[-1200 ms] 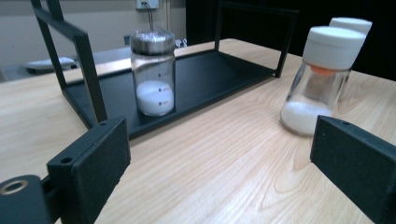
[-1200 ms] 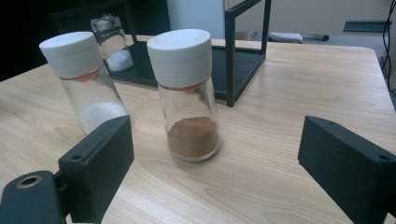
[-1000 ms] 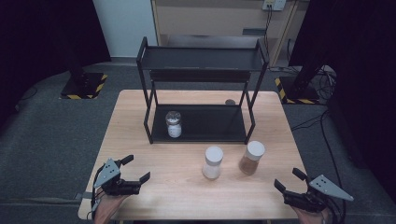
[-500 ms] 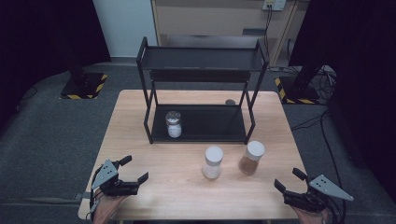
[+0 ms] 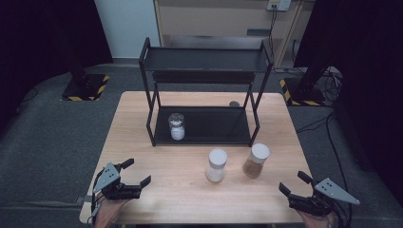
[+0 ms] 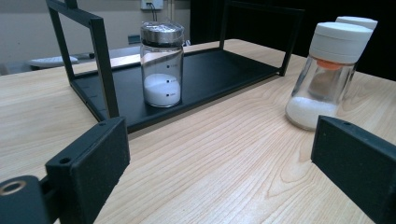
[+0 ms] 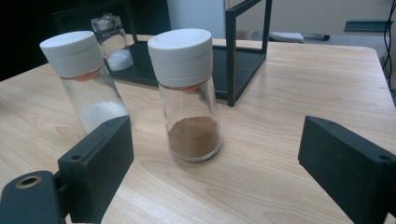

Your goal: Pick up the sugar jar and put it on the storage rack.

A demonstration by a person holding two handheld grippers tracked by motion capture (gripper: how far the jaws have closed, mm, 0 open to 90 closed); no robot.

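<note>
A black two-tier rack (image 5: pixel 205 124) stands at the back of the wooden table (image 5: pixel 166 156). On its lower shelf sits a metal-lidded jar of white powder (image 5: pixel 177 126) (image 6: pixel 161 65) (image 7: pixel 111 42). In front of the rack stand a white-capped shaker of white grains (image 5: pixel 216 165) (image 6: pixel 329 74) (image 7: pixel 85 84) and, to its right, a white-capped shaker of brown powder (image 5: pixel 256 160) (image 7: pixel 188 93). My left gripper (image 5: pixel 135 173) (image 6: pixel 219 161) is open near the front left edge. My right gripper (image 5: pixel 294 183) (image 7: pixel 215 158) is open at the front right, facing the brown shaker.
A small dark round object (image 5: pixel 234 103) lies on the table behind the rack. The rack's upper shelf (image 5: pixel 204 59) is bare. Grey carpet surrounds the table, with stand bases (image 5: pixel 85 86) and cables (image 5: pixel 328 76) at the back.
My left gripper has shifted slightly. The right gripper and the jars have not moved.
</note>
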